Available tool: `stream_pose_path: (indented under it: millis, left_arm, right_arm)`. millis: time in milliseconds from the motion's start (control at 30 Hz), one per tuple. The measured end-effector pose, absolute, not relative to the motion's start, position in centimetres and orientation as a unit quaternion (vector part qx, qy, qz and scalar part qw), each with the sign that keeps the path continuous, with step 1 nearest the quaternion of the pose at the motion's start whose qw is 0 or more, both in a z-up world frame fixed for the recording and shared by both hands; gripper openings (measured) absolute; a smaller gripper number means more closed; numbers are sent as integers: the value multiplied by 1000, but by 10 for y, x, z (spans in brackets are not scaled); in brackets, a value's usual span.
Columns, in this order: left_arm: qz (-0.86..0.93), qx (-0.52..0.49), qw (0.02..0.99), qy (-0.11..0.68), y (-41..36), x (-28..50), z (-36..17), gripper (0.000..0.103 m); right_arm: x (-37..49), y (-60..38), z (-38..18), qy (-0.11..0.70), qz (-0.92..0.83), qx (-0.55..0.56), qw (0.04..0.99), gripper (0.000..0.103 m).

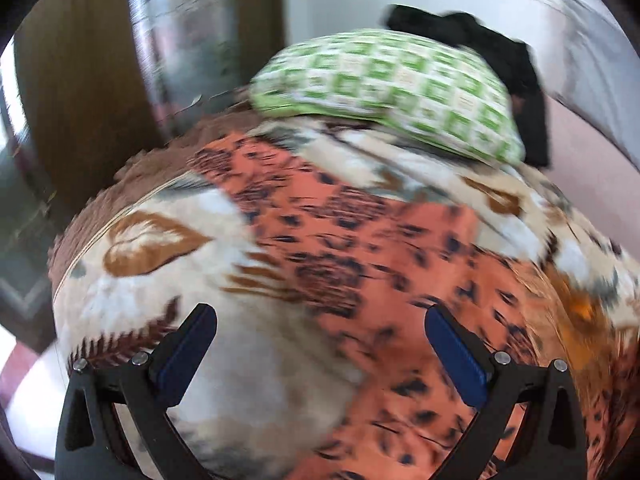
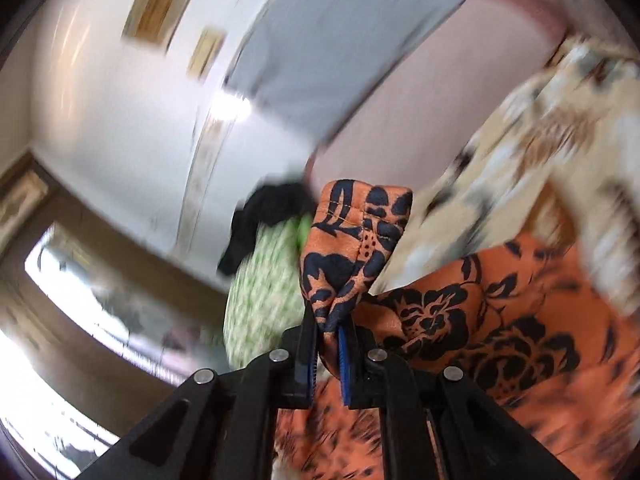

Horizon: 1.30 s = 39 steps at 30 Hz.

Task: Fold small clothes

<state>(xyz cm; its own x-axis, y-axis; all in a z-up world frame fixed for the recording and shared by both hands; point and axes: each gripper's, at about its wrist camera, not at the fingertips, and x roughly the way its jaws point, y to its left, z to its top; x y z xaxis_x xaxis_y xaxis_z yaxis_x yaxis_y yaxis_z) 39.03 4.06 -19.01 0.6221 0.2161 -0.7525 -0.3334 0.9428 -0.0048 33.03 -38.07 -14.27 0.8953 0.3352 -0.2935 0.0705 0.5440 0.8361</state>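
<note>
Right hand-held gripper (image 2: 328, 354) pinches the orange garment's (image 2: 460, 320) hem; left hand-held gripper (image 1: 320, 344) gapes wide above it. Folding looks barely begun.

Support: bed covered by a cream, brown-leaf-patterned blanket (image 1: 168, 264)
Centre: orange, black-flowered garment (image 1: 360, 264) spread on the blanket
1 o'clock: green-and-white checked pillow (image 1: 400, 80); black cloth (image 1: 516, 68) touching it behind

Black gripper (image 1: 320, 340) — blue pads (image 1: 456, 356), silver screws (image 1: 502, 357).
</note>
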Motion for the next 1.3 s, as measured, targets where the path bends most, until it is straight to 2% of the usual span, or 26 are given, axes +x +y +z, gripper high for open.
stream_pose_path:
  millis: [100,167,233,267,433,600,667,733,867,900,933,1100,1167,1200,1300]
  left_arm:
    - [170,-115,891,405,69,388,-192,103]
    - [171,-139,887,407,81,387,-194,103]
    - [162,-150,884,412,85,388,-195,103]
    - [161,-150,884,413,84,389,-196,103]
    - [123,-138,890,417,69,394,-194,103]
    - [55,-108,893,434,29,403,-199,103]
    - [40,-84,895,436,9,403,-203,103]
    - [38,-38,894,445,-14,407,-213,103]
    - [108,117,855,493,-53,419,-260,103]
    - [112,123,848,503,-53,420,-268,103]
    - [113,114,853,497,-51,418,-266,103]
    - [143,91,860,482,-35,415,-250,103]
    - [150,66,863,478,-23,416,-245,103]
    - [156,57,864,475,-17,415,-241,103]
    - [181,21,866,465,8,416,-231,103]
  right_arm:
    - [355,-309,-182,256,110,498,821,15]
    - [379,-268,-213,301,124,500,803,26]
    - [391,-237,-234,344,156,503,778,83]
    - [394,-226,-241,354,185,511,761,87]
    - [385,-236,-218,338,235,470,781,87]
    - [343,-292,-185,333,150,380,850,85]
    - [326,-319,-193,342,109,360,861,78]
    - [317,-343,-212,364,77,364,854,65]
    - [311,-377,-267,433,3,351,830,57]
    - [311,-379,-279,449,-5,339,827,42]
    - [306,-383,-280,446,-12,333,831,39]
    - [322,-367,-247,430,28,294,853,39]
    - [334,-351,-239,428,67,286,855,42]
    - [343,-340,-238,434,87,285,850,47]
    - [374,-296,-240,452,133,266,841,47]
